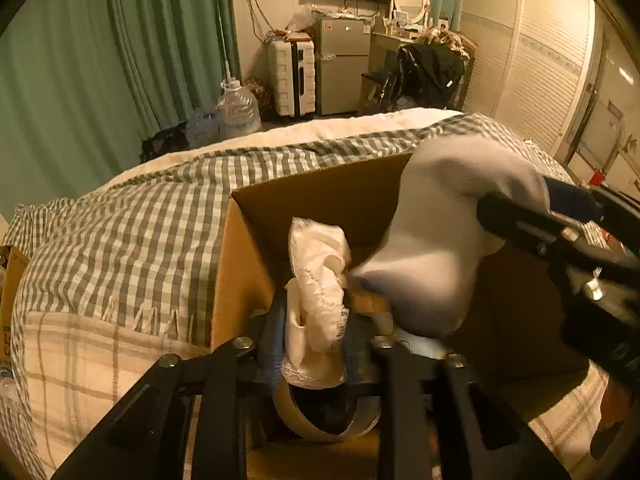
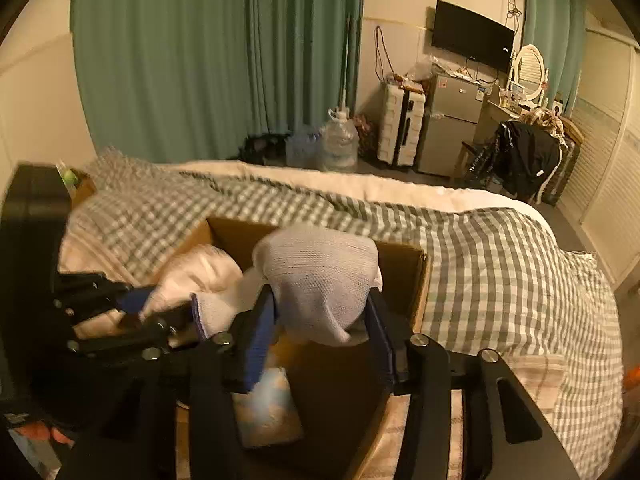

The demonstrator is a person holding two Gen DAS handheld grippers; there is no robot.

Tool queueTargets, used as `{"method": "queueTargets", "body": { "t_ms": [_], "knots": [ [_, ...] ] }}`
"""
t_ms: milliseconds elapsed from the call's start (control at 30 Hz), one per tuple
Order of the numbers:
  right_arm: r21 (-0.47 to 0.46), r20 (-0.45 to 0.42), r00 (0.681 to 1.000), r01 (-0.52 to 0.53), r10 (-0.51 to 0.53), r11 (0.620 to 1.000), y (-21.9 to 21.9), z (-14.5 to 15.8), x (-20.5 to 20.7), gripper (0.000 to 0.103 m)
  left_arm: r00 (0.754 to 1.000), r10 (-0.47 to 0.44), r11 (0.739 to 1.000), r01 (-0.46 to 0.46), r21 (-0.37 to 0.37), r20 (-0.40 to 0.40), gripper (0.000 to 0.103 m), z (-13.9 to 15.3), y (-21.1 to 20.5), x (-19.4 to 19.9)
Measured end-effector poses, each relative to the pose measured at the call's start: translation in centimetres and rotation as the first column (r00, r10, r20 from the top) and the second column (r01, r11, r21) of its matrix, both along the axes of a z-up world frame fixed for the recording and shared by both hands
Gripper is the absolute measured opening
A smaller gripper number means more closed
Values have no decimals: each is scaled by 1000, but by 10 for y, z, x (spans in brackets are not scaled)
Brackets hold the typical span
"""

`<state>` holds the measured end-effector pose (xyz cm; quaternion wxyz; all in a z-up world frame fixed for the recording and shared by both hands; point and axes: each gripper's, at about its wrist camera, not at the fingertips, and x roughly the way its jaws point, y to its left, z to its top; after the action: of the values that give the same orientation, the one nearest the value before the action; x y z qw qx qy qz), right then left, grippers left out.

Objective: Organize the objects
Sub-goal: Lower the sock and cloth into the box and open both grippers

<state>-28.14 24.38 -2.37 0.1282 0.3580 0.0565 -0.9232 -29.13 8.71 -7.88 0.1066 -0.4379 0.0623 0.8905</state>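
An open cardboard box sits on a bed with a grey checked cover. My left gripper is shut on a white lace cloth and holds it over the box's near left part; it also shows in the right wrist view. My right gripper is shut on a pale grey knitted cloth over the box; in the left wrist view the cloth hangs blurred from it. A tape roll and a light packet lie inside the box.
The checked cover spreads around the box. Beyond the bed stand green curtains, water jugs, a white suitcase, a small fridge, a chair with dark clothes and a wardrobe.
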Motion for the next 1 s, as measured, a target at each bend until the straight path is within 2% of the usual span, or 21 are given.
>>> {"method": "queueTargets", "body": {
  "t_ms": [33, 67, 133, 200, 267, 400, 467, 633, 833, 1000],
  "knots": [
    [-21, -10, 1000, 3, -4, 1000, 2, 4, 2, 52, 1000, 3, 1000, -3, -4, -10, 49, 3, 0, 4],
    [-40, -22, 1000, 7, -8, 999, 3, 9, 6, 62, 1000, 7, 1000, -8, -9, -22, 63, 9, -1, 6],
    [-63, -58, 998, 23, -27, 998, 8, 25, 16, 73, 998, 14, 1000, -14, -10, -57, 71, 23, -6, 17],
    [-69, -83, 996, 34, -40, 997, 10, 42, 27, 73, 998, 15, 1000, -15, 2, -69, 75, 37, -9, 27],
    [-64, -103, 994, 38, -45, 997, 14, 61, 39, 77, 996, 32, 999, -30, 18, -88, 87, 55, -13, 41],
    [-38, -166, 985, 51, -56, 998, 15, 103, 76, 79, 988, 57, 998, -51, 43, -144, 92, 91, -19, 68],
    [-36, -181, 981, 63, -68, 997, 17, 121, 90, 83, 982, 75, 996, -67, 53, -172, 98, 108, -24, 84],
    [-46, -211, 974, 78, -86, 996, 20, 148, 138, 89, 965, 86, 996, -73, 58, -246, 102, 141, -35, 127],
    [-44, -237, 968, 71, -79, 997, 11, 155, 188, 94, 954, 124, 992, -113, 57, -274, 103, 148, -55, 172],
    [-47, -227, 971, 63, -72, 997, 4, 132, 218, 101, 954, 172, 982, -147, 117, -244, 103, 123, -70, 197]
  ]
}}
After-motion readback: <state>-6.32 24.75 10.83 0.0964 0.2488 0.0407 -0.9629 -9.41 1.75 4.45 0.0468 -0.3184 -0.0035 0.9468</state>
